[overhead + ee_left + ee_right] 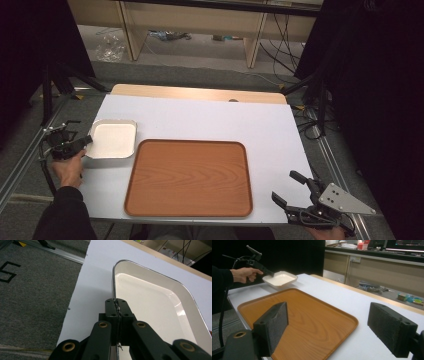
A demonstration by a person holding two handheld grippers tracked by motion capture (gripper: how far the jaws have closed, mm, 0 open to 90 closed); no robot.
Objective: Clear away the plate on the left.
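Surface: white sheet over a wooden table [200,117], grey carpet and dark curtains around it; I see shelving at the far wall.
Task's thing: shallow white enamel dish with a thin metal rim [114,138], rounded corners, sitting on the sheet at the table's left side, just beside the far-left corner of the brown wood-grain serving tray [190,178], apart from it as far as I can tell.
Left gripper [117,305]: jaws pinched tight on the dish's near-left rim; in the left gripper view the metal edge runs straight between the pads.
Right gripper [295,190]: jaws spread wide, nothing between them, hovering off the tray's right corner.
Progress: I judge the grasp made and the carry not begun; the dish looks flat on the sheet and the tray is bare.
Left to do: lift the dish and, I guess, set it on the tray.
Orientation: dish sits open side up; nearly square, so its long axis is faint, roughly across the table, sides about parallel to the tray's edges.
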